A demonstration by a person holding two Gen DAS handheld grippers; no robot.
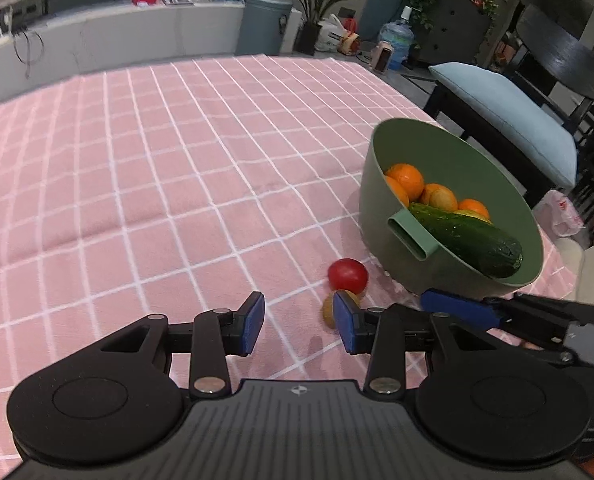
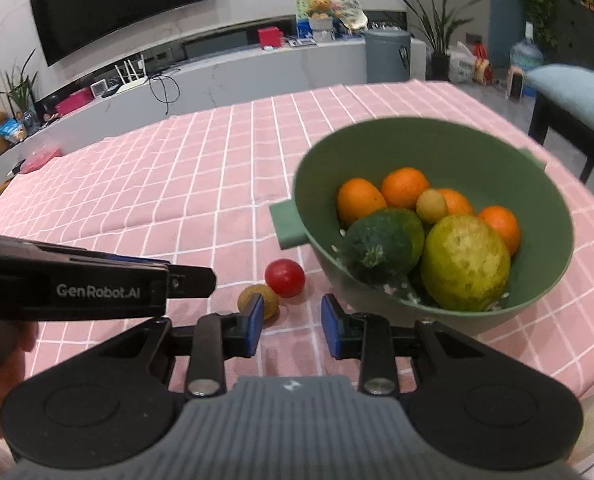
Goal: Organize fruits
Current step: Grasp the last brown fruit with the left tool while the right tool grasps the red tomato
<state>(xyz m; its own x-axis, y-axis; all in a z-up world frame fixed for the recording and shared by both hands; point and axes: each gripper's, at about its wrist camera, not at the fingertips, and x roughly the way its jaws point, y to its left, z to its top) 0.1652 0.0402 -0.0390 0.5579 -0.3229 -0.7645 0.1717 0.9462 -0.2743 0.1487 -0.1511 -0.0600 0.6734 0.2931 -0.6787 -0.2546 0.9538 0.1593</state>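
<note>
A green bowl (image 1: 381,152) (image 2: 437,140) stands on the pink checked tablecloth and holds several oranges (image 2: 361,200), a cucumber (image 1: 465,240) (image 2: 381,244) and a yellow-green pear (image 2: 465,264). A red tomato (image 1: 348,275) (image 2: 285,278) and a brownish kiwi (image 1: 329,312) (image 2: 271,300) lie on the cloth beside the bowl. My left gripper (image 1: 299,324) is open and empty, just short of the kiwi. My right gripper (image 2: 291,326) is open and empty, between the kiwi and the bowl.
The pink tablecloth (image 1: 137,168) stretches far to the left and back. A bench with a blue cushion (image 1: 509,108) stands past the table's right edge. A TV unit (image 2: 217,64) and a grey bin (image 2: 387,54) stand behind the table.
</note>
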